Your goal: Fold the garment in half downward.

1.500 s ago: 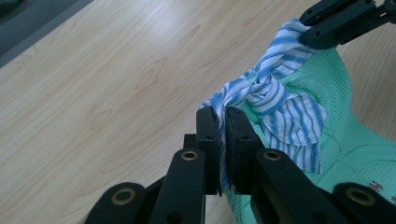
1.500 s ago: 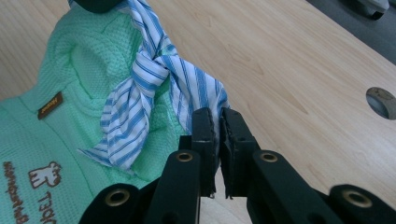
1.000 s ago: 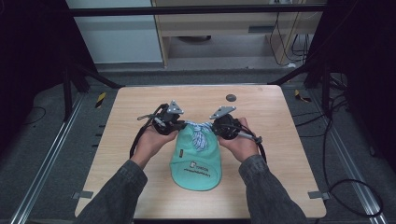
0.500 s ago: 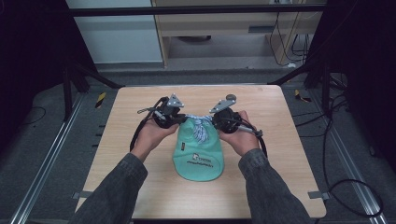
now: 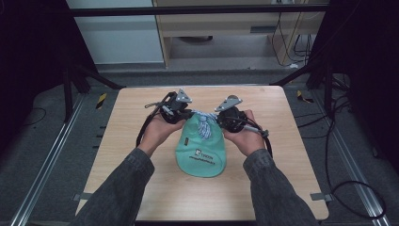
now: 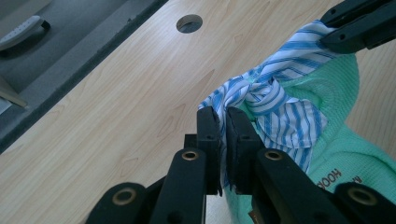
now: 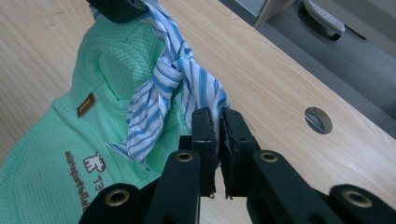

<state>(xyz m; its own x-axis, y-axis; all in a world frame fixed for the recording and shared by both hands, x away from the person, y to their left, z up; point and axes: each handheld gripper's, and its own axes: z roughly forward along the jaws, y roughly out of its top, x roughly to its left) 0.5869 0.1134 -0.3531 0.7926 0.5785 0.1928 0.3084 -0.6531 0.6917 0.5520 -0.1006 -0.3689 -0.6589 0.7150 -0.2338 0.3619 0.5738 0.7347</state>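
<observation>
Seen from the high view, we find a person's two forearms reaching in from six o'clock over a light wooden table (image 5: 141,155), each hand holding a black two-jaw gripper at the far end of a green garment (image 5: 201,150) that lies near the middle of the tabletop. The left gripper (image 5: 181,113) sits at about ten o'clock of the garment, the right gripper (image 5: 221,115) at about two o'clock, and between them we see a blue-and-white striped collar (image 5: 203,123) bunched at the garment's far edge. In the left gripper view, we see the left gripper (image 6: 223,122) with its jaws closed nearly together, pinching a fold of the striped collar (image 6: 275,98) where it meets the green knit (image 6: 345,144); the other gripper's black jaws enter at one o'clock, clamped on the same striped cloth. In the right gripper view, we see the right gripper (image 7: 218,122) with its jaws likewise pressed close on a fold of the striped collar (image 7: 161,88), with the green garment (image 7: 60,154) spread toward nine o'clock, brown printed lettering and a small brown label showing on it. A round hole (image 7: 318,120) in the table lies at three o'clock of those jaws, well apart from the cloth. Grey floor and dark frame rails surround the table.
</observation>
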